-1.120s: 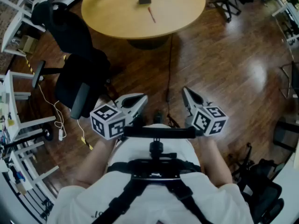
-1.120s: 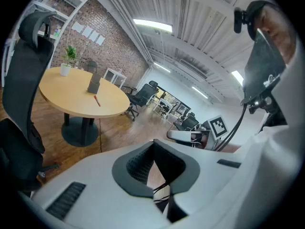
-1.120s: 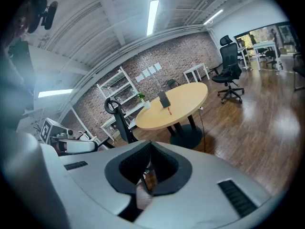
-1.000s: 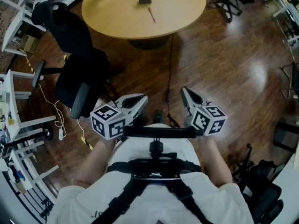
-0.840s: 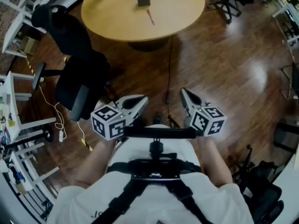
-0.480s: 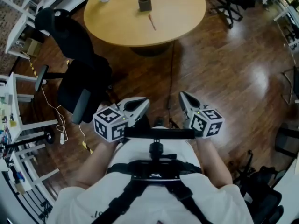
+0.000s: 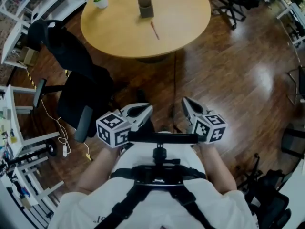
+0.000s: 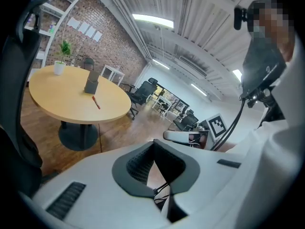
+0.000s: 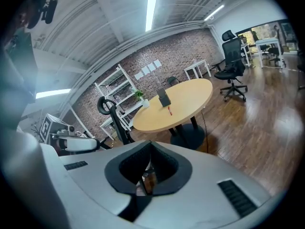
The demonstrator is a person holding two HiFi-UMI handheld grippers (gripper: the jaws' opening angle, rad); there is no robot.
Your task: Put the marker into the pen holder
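Now that the tabletop looks closer, the marker is still far off; the left hand-held gripper and right hand-held gripper are pressed together, empty.

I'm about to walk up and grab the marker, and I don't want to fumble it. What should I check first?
1. Marker lies free on the table: ok.
2. Pen holder stands upright just beyond the marker, not touching it: ok.
3. Right claw open for the grasp: not ok, it is shut and empty.
4. Left claw open: not ok, it is shut and empty.
5. Claws within reach of the marker: not ok, both hang over the floor, well short of the table.
6. Walking path: likely ok. The black chair stands off to the left, but a cable runs along the floor ahead.
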